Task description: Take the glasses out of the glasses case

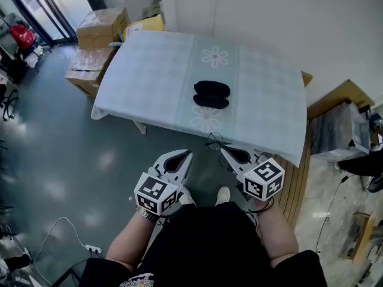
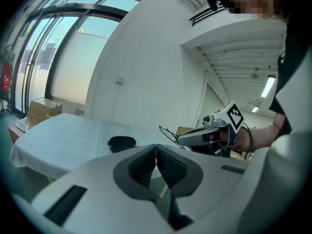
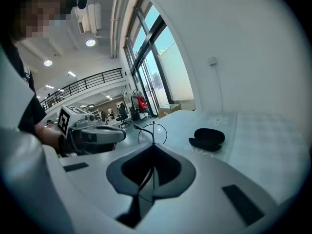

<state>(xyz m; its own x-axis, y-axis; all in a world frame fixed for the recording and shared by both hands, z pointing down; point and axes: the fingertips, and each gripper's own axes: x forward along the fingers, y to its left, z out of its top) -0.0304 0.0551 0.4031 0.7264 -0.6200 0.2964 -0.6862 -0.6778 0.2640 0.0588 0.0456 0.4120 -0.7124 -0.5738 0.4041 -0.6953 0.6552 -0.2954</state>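
Observation:
The black glasses case point(image 1: 211, 94) lies open on the pale tablecloth point(image 1: 149, 70), near the table's middle; it shows too in the left gripper view point(image 2: 122, 142) and the right gripper view point(image 3: 208, 138). My right gripper point(image 1: 224, 151) hangs just off the table's near edge, shut on thin wire-framed glasses point(image 1: 214, 141), whose rim sticks up past the jaws point(image 3: 152, 132). From the left gripper view the glasses point(image 2: 166, 133) jut out of the right gripper point(image 2: 181, 139). My left gripper point(image 1: 188, 155) is beside it, shut with nothing in it point(image 2: 156, 147).
Cardboard boxes point(image 1: 102, 27) stand by the table's far left corner. A wooden platform point(image 1: 299, 184) and a wrapped box point(image 1: 341, 130) are at the right. A cable and power strip point(image 1: 90, 248) lie on the floor by my legs.

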